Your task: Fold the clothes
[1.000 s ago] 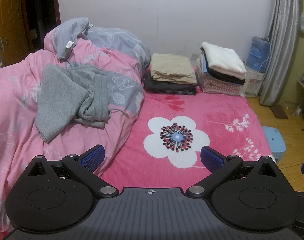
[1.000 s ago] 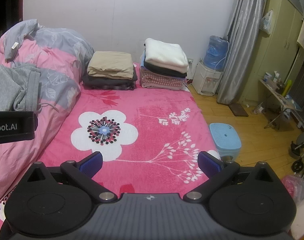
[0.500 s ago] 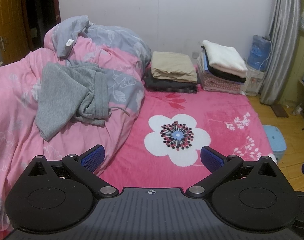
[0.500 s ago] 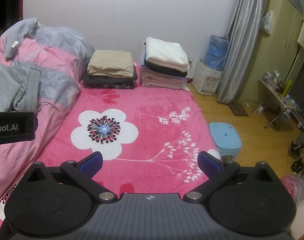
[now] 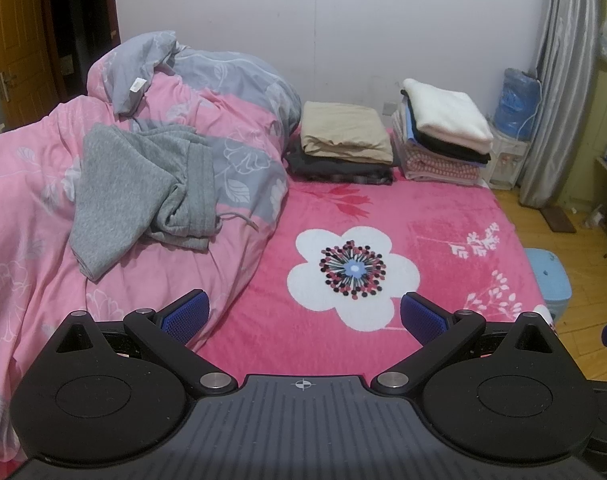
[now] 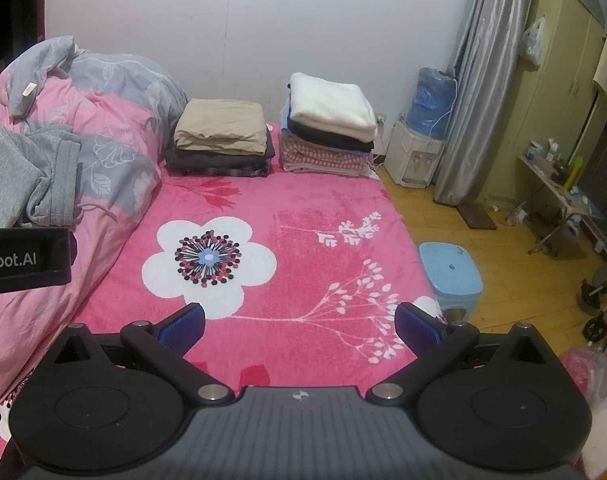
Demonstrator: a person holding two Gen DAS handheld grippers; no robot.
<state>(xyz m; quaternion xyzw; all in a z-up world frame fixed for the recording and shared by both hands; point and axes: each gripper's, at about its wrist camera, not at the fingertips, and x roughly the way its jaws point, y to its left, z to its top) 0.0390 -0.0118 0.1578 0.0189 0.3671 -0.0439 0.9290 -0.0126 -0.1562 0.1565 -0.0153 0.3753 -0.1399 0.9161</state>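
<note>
A crumpled grey garment [image 5: 139, 192] lies on the heaped pink and grey duvet [image 5: 35, 208] at the left of the bed; it also shows at the left edge of the right wrist view as the grey garment [image 6: 19, 176]. My left gripper [image 5: 302, 316] hangs open above the pink flowered blanket [image 5: 423, 216], nothing between its blue pads. My right gripper [image 6: 299, 324] is open too, over the pink blanket [image 6: 303, 216] nearer the bed's right side. Both are well short of the garment.
Two stacks of folded clothes stand at the head of the bed: a beige-topped stack [image 5: 343, 140] and a white-topped stack [image 5: 443, 128]. A blue stool [image 6: 451, 272], a water dispenser [image 6: 423, 136], curtain and small table stand on the wooden floor to the right.
Both views have drifted slightly: the bed and stacks sit a little lower and further right in frame. Both grippers stay open and empty.
</note>
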